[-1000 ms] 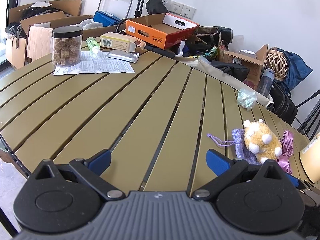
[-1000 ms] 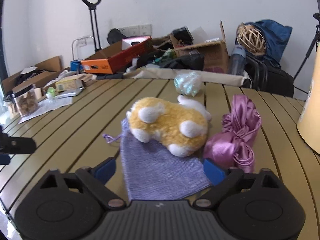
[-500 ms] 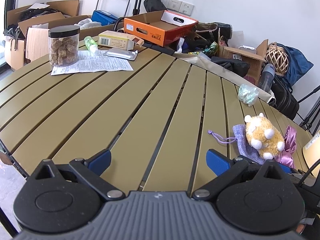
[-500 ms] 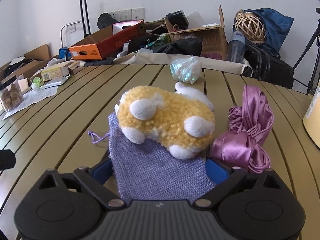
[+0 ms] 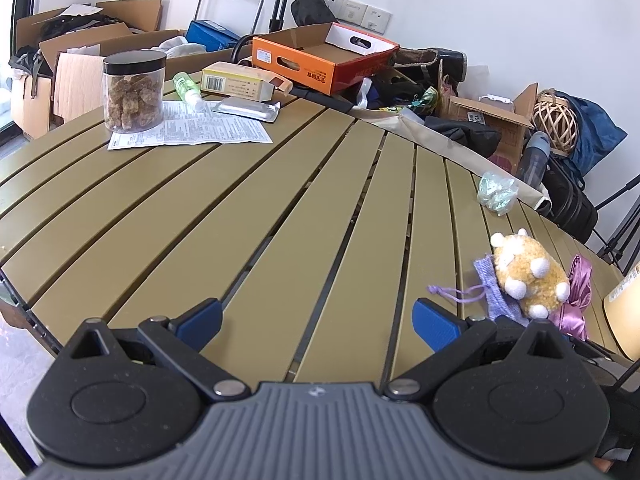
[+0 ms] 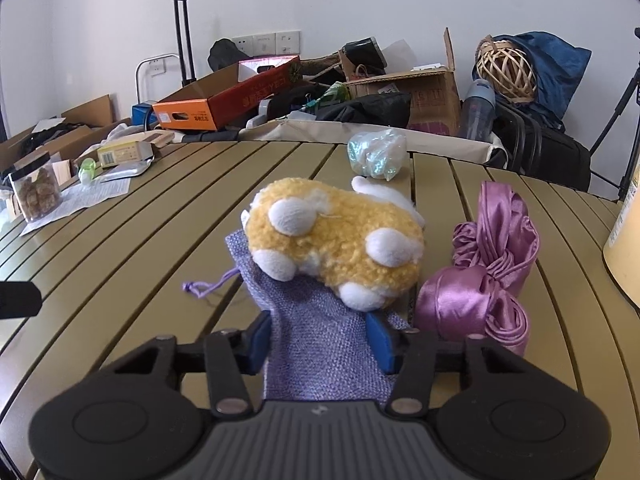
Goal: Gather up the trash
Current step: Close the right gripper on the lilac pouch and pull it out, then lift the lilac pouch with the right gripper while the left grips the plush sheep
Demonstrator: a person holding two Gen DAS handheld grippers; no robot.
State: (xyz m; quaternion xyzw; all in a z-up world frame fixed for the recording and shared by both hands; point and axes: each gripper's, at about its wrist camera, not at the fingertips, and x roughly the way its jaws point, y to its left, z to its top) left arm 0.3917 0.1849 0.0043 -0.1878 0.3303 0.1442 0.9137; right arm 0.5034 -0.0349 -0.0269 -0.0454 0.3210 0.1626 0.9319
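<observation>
Right now the right gripper [image 6: 318, 338] is closing on the near end of the purple pouch [image 6: 320, 344]. The cloth bunches up between the blue fingers [image 6: 260, 336], and both pads look to be touching it, though whether the grip is firm yet I cannot tell. The pouch lies flat on the slatted table [image 6: 120, 260] with its long axis running straight away from this gripper. Its drawstring [image 6: 208, 284] trails off to the left near the far end.

A plush toy [image 6: 336, 248] sits on the far half of the pouch, weighing it down. A pink satin bundle [image 6: 488, 276] lies just beside the pouch on the right, touching or nearly touching the toy. So any pull on the pouch probably has to come back toward the gripper, along that axis, to slide it out from under the toy. A straight lift would likely tip the toy over.

The left gripper [image 5: 318, 320] hovers wide open over bare slats, holding nothing. The pouch lies well off to its right, so the right hand is much the nearer.

A crumpled plastic wrapper [image 6: 376, 152] rests beyond the toy near the table's far edge. It looks the likeliest piece of trash, and it too lies closer to the right gripper than to the left.
</observation>
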